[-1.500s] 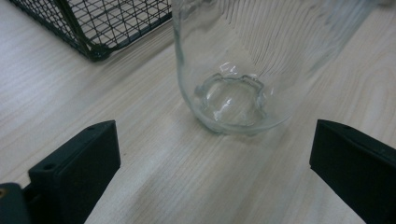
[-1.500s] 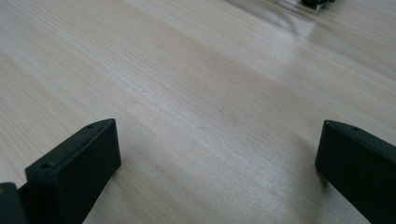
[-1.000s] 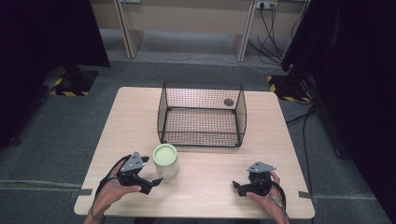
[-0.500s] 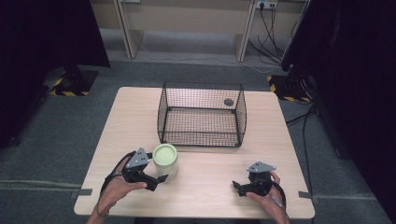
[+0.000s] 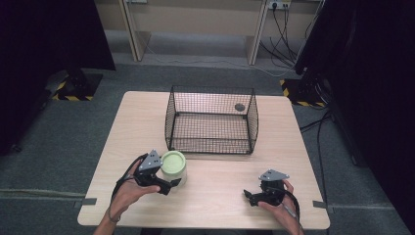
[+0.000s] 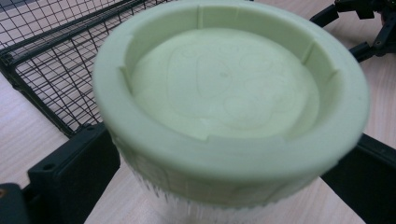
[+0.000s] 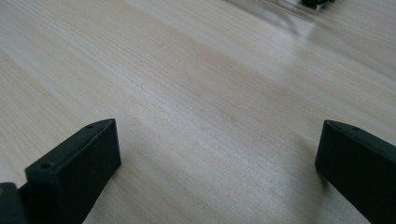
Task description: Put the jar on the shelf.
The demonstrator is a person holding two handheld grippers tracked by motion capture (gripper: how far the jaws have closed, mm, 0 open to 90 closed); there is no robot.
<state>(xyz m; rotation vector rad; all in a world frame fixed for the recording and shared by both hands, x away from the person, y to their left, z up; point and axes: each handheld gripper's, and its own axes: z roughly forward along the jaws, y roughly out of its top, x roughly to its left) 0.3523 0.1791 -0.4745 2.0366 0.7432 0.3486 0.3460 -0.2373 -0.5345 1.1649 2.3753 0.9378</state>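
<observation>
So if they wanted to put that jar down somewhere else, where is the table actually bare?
Bare wood lies between the jar and the right gripper, along the table left of the wire basket, and in the strip right of it. It is crowded around the left gripper, whose jaws flank the jar.

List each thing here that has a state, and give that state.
Jar: upright on the table, green lid on, between the left gripper's jaws.
Left gripper: open around the jar.
Right gripper: open, nothing between its jaws.
Wire basket: upright, open top.
</observation>
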